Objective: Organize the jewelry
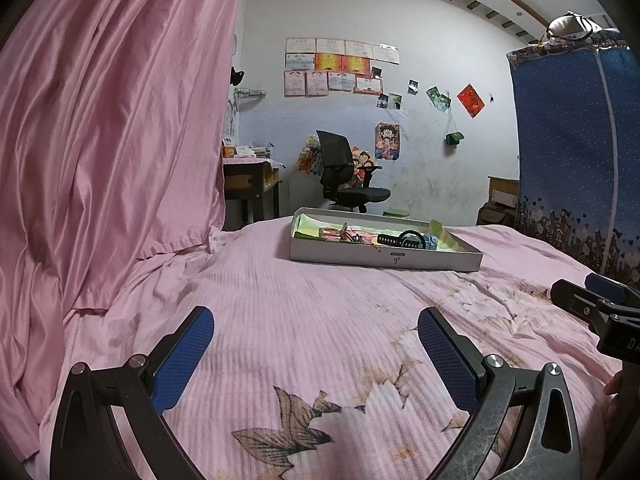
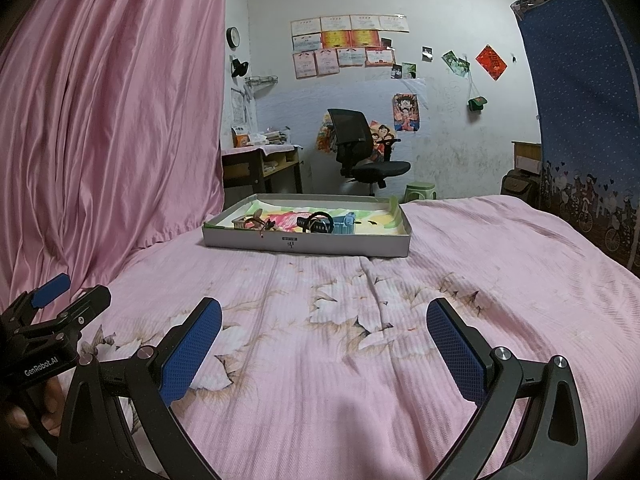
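Note:
A shallow grey tray [image 1: 384, 258] [image 2: 304, 245] lies on the pink bedspread, well ahead of both grippers. Inside it sit a black watch [image 1: 404, 239] [image 2: 316, 222], a light blue watch [image 2: 346, 224], a small basket with tangled bracelets [image 2: 256, 222] [image 1: 340, 235] and a colourful paper lining. My left gripper [image 1: 316, 328] hovers low over the bedspread, open, nothing between its blue pads. My right gripper [image 2: 324, 320] is open too and holds nothing. Each gripper shows at the edge of the other's view: the right gripper [image 1: 588, 292] and the left gripper [image 2: 68, 292].
A pink curtain [image 1: 112, 120] hangs along the left of the bed. A blue fabric wardrobe [image 1: 576, 140] stands at the right. Beyond the bed are a black office chair [image 2: 360, 152], a wooden desk [image 2: 260, 168] and a green stool [image 2: 420, 190].

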Tool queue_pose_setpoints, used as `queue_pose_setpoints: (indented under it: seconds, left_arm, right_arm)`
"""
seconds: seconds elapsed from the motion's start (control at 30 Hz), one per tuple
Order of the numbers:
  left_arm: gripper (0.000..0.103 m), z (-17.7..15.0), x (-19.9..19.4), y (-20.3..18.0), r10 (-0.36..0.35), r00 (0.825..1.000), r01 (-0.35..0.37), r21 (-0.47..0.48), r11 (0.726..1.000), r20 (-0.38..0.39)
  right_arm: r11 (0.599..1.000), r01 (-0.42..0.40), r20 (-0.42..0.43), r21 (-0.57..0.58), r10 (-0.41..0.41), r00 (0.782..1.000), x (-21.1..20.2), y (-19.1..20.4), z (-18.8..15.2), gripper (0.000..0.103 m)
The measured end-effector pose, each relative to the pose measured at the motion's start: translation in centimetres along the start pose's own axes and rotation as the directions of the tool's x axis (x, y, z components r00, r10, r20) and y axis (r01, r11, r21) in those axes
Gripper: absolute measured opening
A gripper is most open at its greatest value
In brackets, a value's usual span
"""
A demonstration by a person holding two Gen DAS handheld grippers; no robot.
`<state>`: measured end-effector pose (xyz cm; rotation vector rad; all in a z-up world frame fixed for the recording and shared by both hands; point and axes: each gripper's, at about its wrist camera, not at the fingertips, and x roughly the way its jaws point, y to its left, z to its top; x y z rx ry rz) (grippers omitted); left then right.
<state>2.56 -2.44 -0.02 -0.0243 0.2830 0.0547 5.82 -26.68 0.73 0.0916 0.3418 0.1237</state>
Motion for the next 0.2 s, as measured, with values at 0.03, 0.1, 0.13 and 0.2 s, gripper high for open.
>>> queue_pose_setpoints:
  seconds: [0.03, 0.1, 0.13, 0.2]
  left_arm:
    - [0.103, -0.03, 0.01, 0.05, 0.001, 1.0, -0.001, 0.0, 1.0, -0.001]
    - [0.103, 0.05, 0.06, 0.17, -0.001, 1.0, 0.001, 0.001, 1.0, -0.002]
    - [0.103, 0.01, 0.04, 0.22, 0.0, 1.0, 0.0, 0.001, 1.0, -0.002]
    - [0.103, 0.03, 0.1, 0.23, -0.004, 1.0, 0.004, 0.0, 1.0, -0.005]
  right_arm:
    - [1.0, 0.0, -0.001, 0.0, 0.0, 1.0, 0.01, 0.01, 0.01, 0.101]
    - [1.0, 0.0, -0.002, 0.0, 0.0, 1.0, -0.02, -0.02, -0.08, 0.101]
    - [1.0, -0.001, -0.003, -0.001, 0.001, 1.0, -0.03, -0.04, -0.14, 0.101]
    - [1.0, 0.0, -0.002, 0.0, 0.0, 1.0, 0.01, 0.0, -0.1, 0.101]
